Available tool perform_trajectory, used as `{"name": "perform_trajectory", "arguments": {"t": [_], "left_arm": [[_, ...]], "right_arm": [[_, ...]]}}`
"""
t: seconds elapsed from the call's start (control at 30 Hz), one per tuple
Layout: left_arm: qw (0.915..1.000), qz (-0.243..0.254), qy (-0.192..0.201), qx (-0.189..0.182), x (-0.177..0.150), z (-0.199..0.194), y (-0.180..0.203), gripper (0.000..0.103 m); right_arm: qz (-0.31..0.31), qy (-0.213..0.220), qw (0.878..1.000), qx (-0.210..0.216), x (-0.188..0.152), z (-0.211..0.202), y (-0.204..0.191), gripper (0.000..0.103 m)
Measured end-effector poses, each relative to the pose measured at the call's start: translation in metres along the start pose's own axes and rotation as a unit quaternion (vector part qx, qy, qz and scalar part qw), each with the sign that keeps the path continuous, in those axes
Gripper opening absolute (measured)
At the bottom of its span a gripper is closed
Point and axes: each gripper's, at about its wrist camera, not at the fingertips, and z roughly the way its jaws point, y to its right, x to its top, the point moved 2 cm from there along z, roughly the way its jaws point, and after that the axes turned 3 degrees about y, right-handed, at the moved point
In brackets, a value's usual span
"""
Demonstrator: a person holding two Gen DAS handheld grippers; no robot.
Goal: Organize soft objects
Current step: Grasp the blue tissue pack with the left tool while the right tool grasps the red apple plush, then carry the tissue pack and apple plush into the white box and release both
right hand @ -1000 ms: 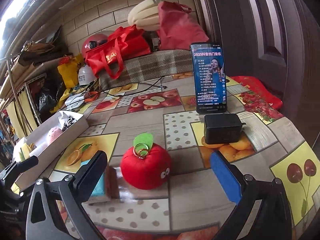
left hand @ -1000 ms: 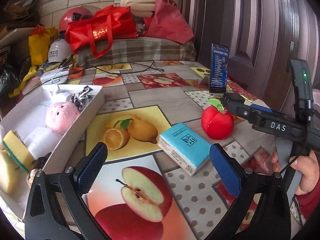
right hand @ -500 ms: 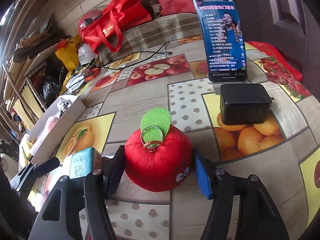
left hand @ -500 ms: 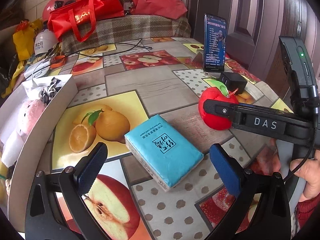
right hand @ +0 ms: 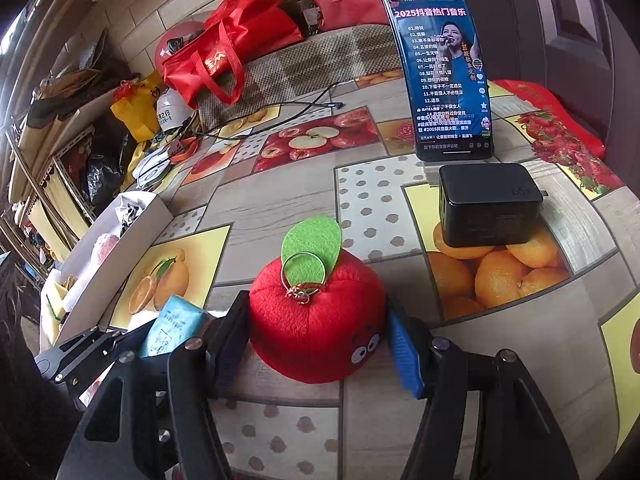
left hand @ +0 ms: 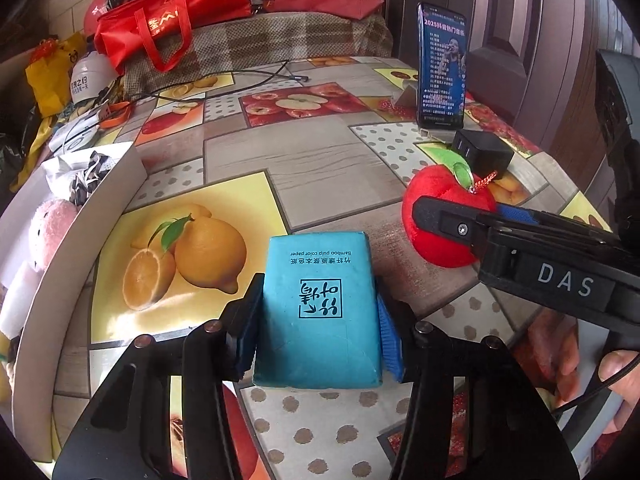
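Two close wrist views angled down over the table, sharing its fruit-print middle.

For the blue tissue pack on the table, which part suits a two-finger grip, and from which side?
Grip the tissue pack across its two long sides, coming from its near short end at a downward slant. It lies flat, and that is its narrower width. The left gripper already has it that way, pads against both sides, jaws having just closed.

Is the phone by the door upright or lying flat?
Upright. The phone stands on its bottom edge on the table, lit screen facing the camera, behind the black charger.
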Motion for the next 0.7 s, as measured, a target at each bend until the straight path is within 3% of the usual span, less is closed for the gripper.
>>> {"name": "perform_trajectory", "arguments": {"t": [0.17,0.37,0.7], "left_arm": [[0.9984,0.003,0.055,0.015,0.001,-0.021,0.002,0.050],[0.9894,0.024,0.133,0.051,0.000,-0.049,0.011,0.050],[0.9865,-0.001,0.154,0.056,-0.003,-0.061,-0.006,0.050]], "right_arm": [[0.004,0.005,1.000,0.000,0.001,-0.002,0.001,0.064],[-0.006,0.041,0.999,-0.004,0.000,-0.016,-0.004,0.064],[-0.025,0.095,0.995,-0.013,-0.012,-0.043,-0.024,0.064]]}}
